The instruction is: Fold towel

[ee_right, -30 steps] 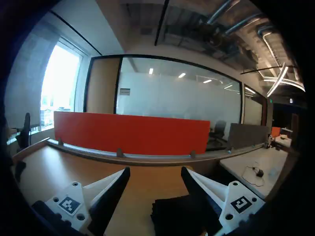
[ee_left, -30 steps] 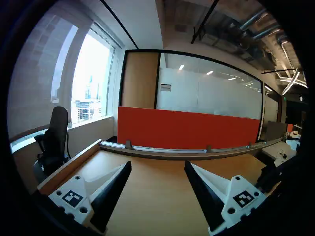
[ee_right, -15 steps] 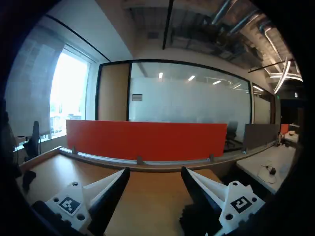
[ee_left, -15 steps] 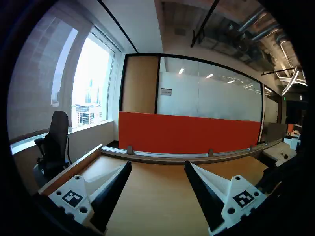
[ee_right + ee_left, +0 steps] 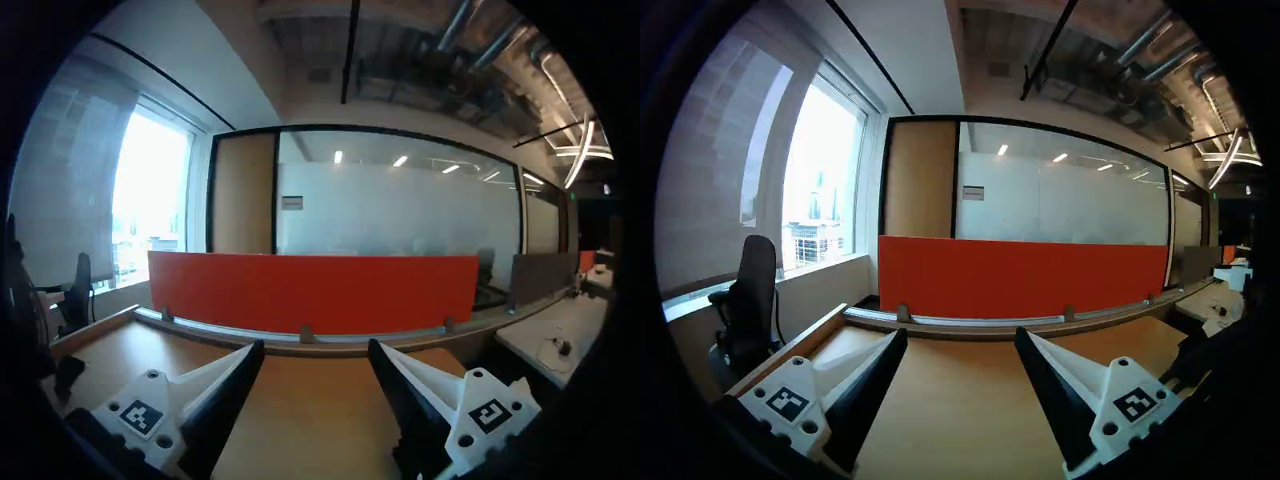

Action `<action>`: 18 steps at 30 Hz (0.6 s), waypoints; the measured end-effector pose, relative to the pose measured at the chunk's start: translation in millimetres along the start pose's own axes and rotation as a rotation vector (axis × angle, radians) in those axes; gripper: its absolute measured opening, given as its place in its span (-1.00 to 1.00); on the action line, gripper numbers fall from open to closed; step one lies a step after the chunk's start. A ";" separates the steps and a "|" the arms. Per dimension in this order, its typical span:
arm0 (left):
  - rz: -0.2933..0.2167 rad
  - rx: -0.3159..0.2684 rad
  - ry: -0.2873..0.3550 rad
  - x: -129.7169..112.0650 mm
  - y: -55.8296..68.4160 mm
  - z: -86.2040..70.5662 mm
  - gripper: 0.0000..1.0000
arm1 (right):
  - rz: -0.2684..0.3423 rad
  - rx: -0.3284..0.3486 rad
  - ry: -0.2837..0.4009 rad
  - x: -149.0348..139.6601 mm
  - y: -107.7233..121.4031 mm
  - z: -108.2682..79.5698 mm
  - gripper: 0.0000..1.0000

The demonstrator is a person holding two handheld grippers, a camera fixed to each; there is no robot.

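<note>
Progress: No fold could be confirmed. The left gripper (image 5: 960, 332) was held above the desk (image 5: 960, 416) with its jaws wide apart and nothing between them. The right gripper (image 5: 314, 344) was in the same condition, jaws spread and empty. Neither had hold of the towel. A dark patch (image 5: 406, 466) lay at the bottom edge of the right gripper view, against the inner face of 1 finger. It may have been the towel, close under that gripper, but this could not be told. In my judgement the task stood either at its start or between 2 folds, with grasping, folding and flattening all left to verify.

Edges and room: Both cameras were aimed level across the desktop, not down at it. The bare wood ahead of both grippers offered ample open surface.
- The far side was closed off by a low rail carrying an orange partition (image 5: 1016, 276), standing upright along the desk's back edge.
- In the left gripper view a raised wooden lip (image 5: 792, 344) bounded the desk on the window (image 5: 820, 200) side, with an office chair (image 5: 752, 300) beyond it, well apart from the work area.
- In the right gripper view a separate white desk (image 5: 552, 344) stood off to the far side, near but not touching.

No obstruction lay on the wood between the fingers and the partition.
</note>
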State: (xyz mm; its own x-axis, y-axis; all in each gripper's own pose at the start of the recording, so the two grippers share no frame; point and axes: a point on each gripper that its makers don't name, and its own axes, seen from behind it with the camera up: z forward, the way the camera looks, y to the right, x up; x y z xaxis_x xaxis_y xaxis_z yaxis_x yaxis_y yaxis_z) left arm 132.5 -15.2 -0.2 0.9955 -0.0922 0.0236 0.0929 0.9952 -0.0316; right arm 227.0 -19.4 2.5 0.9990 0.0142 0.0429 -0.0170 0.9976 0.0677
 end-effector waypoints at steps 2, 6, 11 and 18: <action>0.003 0.001 0.003 -1.8 -0.4 0.4 1.00 | -0.001 0.008 0.007 4.4 -5.0 1.2 1.00; 0.011 0.005 0.009 -7.5 -0.6 2.1 1.00 | -0.009 0.026 -0.005 3.3 -16.3 1.9 1.00; 0.038 0.005 0.031 -15.0 1.0 3.4 1.00 | -0.015 0.045 -0.024 4.8 -29.0 1.6 1.00; 0.074 0.000 0.055 -31.9 2.2 1.3 1.00 | -0.017 0.054 -0.027 4.6 -41.4 -2.9 1.00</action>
State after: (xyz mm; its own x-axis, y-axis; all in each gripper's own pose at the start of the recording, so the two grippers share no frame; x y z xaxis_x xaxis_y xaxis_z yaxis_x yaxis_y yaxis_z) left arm 101.0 -10.0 0.3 0.9992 -0.0199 -0.0337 0.0188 0.9993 -0.0314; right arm 232.5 -60.4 -3.0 0.9977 -0.0057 0.0679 -0.0027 0.9925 0.1221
